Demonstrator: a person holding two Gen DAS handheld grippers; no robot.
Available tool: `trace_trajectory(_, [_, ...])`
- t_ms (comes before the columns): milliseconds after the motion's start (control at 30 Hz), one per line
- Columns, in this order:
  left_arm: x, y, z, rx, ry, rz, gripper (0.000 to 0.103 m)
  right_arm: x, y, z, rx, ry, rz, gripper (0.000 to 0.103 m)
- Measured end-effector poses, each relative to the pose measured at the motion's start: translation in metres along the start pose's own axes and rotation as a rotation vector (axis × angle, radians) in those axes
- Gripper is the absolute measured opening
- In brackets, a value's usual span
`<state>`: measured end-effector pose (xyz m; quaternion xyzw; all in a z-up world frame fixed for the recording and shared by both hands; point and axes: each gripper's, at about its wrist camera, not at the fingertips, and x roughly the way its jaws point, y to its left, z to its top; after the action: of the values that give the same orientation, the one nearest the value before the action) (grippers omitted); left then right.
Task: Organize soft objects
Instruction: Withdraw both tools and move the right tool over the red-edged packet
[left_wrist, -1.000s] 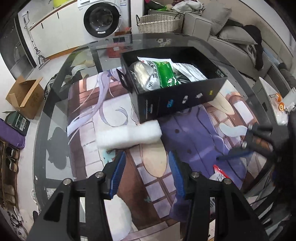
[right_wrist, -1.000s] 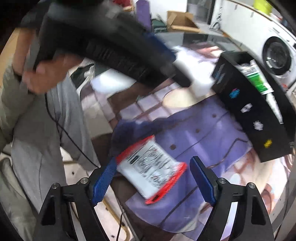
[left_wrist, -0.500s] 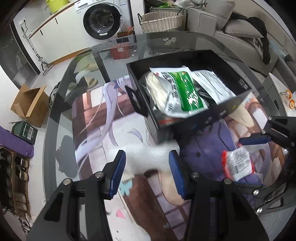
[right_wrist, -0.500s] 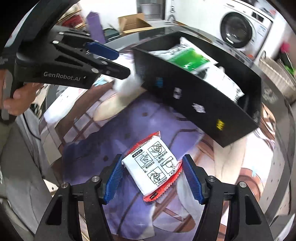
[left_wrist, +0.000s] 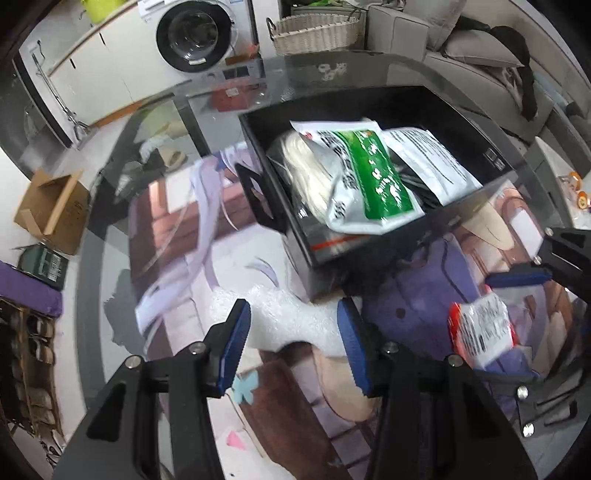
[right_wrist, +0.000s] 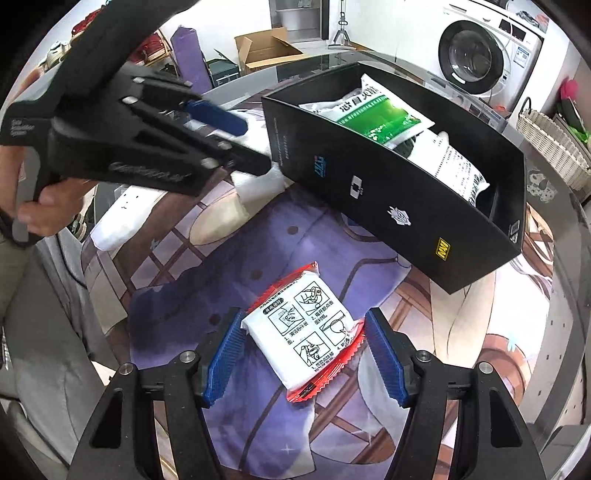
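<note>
A lived-in home, front-loading washing machine (left_wrist: 201, 35) by white cabinets, wicker basket (left_wrist: 314, 33), grey sofa (left_wrist: 476, 55) with cushions, open cardboard box (left_wrist: 51, 210) on the floor, glass-topped table (left_wrist: 369, 70) nearby

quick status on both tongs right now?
Left tongs: open, astride the white foam wrap, not visibly clamped.
Right tongs: just closed partway around the red-edged packet; left pad touching, grip unconfirmed.

Black box (right_wrist: 399, 206) on my mat: green-white pouch (right_wrist: 373, 114) and white packet (right_wrist: 458, 170) inside. Red-edged white sachet (right_wrist: 306, 332) flat before it; white foam roll (left_wrist: 291, 321) at its corner.
</note>
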<state>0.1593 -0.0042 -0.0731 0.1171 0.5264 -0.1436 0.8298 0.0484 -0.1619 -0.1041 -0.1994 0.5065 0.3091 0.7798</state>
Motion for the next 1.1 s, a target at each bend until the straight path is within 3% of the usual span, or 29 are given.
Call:
trace_trajectory(100, [-0.001, 0.002, -0.007, -0.028, 0.03, -0.065, 0.05, -0.001, -0.003, 0.001, 0.007, 0.001, 0.001, 0.067])
trace_trajectory(233, [-0.002, -0.014, -0.022, 0.032, 0.062, -0.031, 0.05, -0.005, -0.007, 0.003, 0.013, -0.011, -0.002, 0.067])
trace_trajectory(333, [-0.005, -0.029, -0.031, 0.074, 0.093, -0.122, 0.051, -0.008, -0.009, 0.004, 0.018, -0.014, -0.008, 0.068])
trace_trajectory(467, [-0.026, -0.041, -0.033, 0.144, 0.038, -0.094, 0.052, -0.015, -0.009, 0.003, 0.027, -0.018, -0.011, 0.069])
trace_trajectory(600, [-0.04, -0.029, -0.025, 0.128, -0.047, -0.019, 0.052, -0.016, -0.012, 0.003, 0.025, -0.016, -0.019, 0.069])
trace_trajectory(767, [-0.022, -0.006, -0.003, 0.074, -0.055, 0.029, 0.052, -0.015, -0.008, 0.005, 0.015, -0.013, -0.013, 0.069])
trace_trajectory(867, [-0.002, 0.002, 0.0, 0.038, 0.016, -0.044, 0.052, -0.016, -0.007, 0.003, 0.012, -0.011, -0.011, 0.069])
trace_trajectory(1033, [0.011, -0.029, -0.028, 0.164, 0.168, -0.073, 0.052, -0.02, -0.017, 0.001, 0.038, -0.009, -0.017, 0.069])
trace_trajectory(1100, [0.001, -0.04, -0.039, 0.227, 0.154, -0.058, 0.052, -0.022, -0.023, 0.0, 0.054, -0.008, -0.015, 0.07])
